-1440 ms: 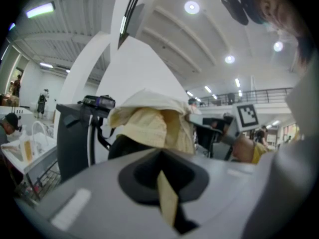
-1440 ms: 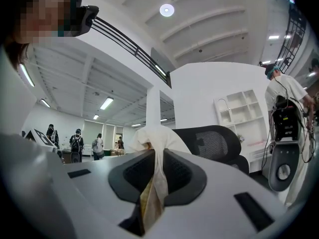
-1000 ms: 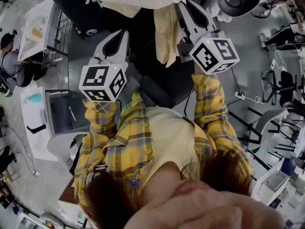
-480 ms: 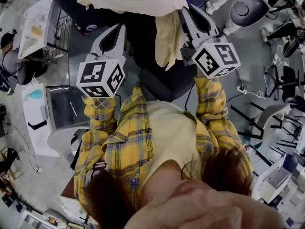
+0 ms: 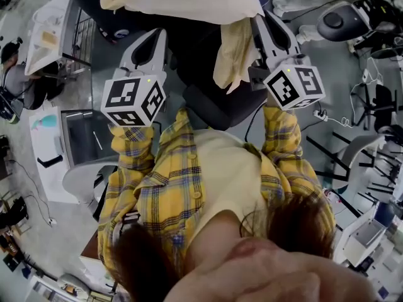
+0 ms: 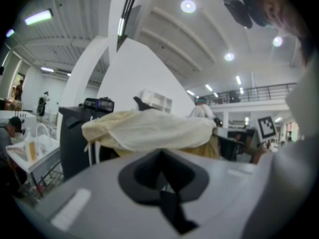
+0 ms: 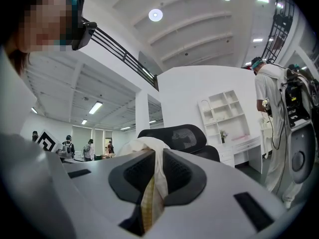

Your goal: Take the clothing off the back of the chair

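A pale yellow garment [image 5: 182,2] lies bunched over the top of a black office chair [image 5: 211,102], with one fold hanging down [image 5: 234,52]. My right gripper [image 5: 263,27] is shut on that hanging fold beside the chair; in the right gripper view the cloth [image 7: 152,193] is pinched between the pads of the gripper [image 7: 157,156], with the chair's mesh back [image 7: 182,136] behind it. My left gripper [image 5: 150,48] is held level to the left of the chair, apart from the garment, its jaws together on nothing. In the left gripper view the garment [image 6: 149,128] lies ahead of the gripper [image 6: 160,158].
A white cart [image 5: 50,39] and grey cabinets [image 5: 82,146] stand on the left. A power strip [image 5: 318,113] and cables lie on the floor at right, near other chairs [image 5: 378,106]. A person in white [image 7: 271,108] stands by a white shelf [image 7: 227,116].
My right gripper has moved to the right with the fold in its jaws, and the garment has shifted right with it. The left gripper has stayed in place.
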Demonstrator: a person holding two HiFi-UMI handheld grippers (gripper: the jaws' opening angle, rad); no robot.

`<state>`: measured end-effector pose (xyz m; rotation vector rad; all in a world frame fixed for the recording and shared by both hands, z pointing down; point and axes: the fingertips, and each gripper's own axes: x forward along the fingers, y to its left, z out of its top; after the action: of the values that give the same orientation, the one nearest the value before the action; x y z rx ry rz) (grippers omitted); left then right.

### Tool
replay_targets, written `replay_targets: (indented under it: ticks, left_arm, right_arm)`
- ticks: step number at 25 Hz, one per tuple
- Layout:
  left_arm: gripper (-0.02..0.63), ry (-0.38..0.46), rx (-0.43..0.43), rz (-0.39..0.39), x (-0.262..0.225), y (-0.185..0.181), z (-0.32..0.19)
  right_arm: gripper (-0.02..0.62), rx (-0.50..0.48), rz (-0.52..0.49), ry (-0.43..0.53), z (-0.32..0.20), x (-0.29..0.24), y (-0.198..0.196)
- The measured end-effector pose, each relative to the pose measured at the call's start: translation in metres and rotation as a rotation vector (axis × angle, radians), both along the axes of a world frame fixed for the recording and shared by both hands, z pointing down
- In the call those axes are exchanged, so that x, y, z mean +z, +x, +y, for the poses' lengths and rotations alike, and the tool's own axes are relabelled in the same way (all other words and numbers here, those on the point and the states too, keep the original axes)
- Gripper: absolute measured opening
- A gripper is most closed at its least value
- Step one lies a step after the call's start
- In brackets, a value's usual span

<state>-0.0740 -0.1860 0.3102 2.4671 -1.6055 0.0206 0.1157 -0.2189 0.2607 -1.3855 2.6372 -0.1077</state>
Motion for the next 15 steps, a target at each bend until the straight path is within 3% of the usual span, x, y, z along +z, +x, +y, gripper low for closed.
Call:
replay_targets:
  ticks: [10, 15]
  left_arm:
    - [0.005, -0.008, 0.029, 0.001, 0.003, 0.012, 0.008]
    - [0.006, -0.014, 0.062, -0.002, 0.006, 0.028, 0.007]
  right_arm:
    - [0.048, 0.111, -0.010, 0.013, 0.017, -0.007, 0.048]
    - [0.048, 0.099, 0.067, -0.009, 0.023, 0.009, 0.040]
